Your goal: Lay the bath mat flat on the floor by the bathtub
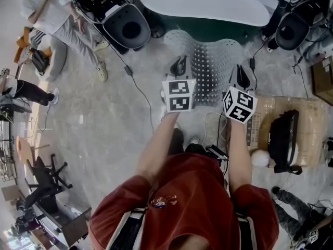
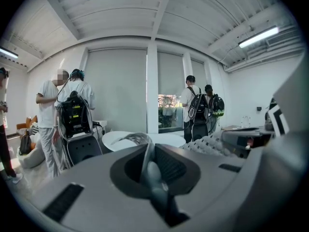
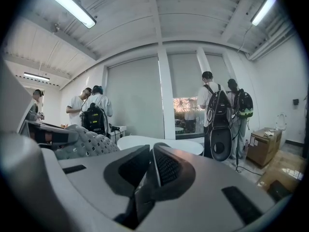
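Currently, the carrying step: left gripper (image 1: 179,66) and right gripper (image 1: 242,77) are each clamped tight on the near edge of the mat (image 1: 208,61). It is spread between them just before the bathtub (image 1: 208,1). The next move probably calls for even lowering onto the floor (image 1: 119,124), then letting go.

Cardboard box (image 1: 308,130) at right, black bag (image 1: 284,139) lying on it. Black office chair (image 1: 45,177) far left. Person with backpack (image 3: 212,109) at window (image 3: 186,111).

readable text: none | left claw's cube (image 1: 178,95), right claw's cube (image 1: 239,105): square marker patterns only | shirt (image 1: 197,186): print illegible
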Available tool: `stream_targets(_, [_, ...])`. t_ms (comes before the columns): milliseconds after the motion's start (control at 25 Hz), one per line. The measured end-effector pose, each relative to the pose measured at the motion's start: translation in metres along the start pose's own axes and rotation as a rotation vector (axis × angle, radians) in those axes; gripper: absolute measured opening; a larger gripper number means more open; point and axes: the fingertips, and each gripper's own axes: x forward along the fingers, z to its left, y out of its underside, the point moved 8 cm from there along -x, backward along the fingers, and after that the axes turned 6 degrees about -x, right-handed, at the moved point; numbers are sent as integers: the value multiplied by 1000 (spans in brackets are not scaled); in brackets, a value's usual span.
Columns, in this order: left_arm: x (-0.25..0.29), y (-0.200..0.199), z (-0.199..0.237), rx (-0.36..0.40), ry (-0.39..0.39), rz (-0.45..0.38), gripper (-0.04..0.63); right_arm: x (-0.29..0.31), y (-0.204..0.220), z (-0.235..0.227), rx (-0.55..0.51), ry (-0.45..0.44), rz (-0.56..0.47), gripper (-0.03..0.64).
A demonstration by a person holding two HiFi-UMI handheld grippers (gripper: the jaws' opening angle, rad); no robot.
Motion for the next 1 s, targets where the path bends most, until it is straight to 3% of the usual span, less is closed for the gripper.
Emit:
stream_targets(520, [83, -12, 21, -17, 45, 1, 25, 77, -3, -6, -18, 32, 20, 32])
stream_targets(1000, [181, -45, 86, -45, 73, 16, 25, 186, -30, 16, -34, 72, 50, 32])
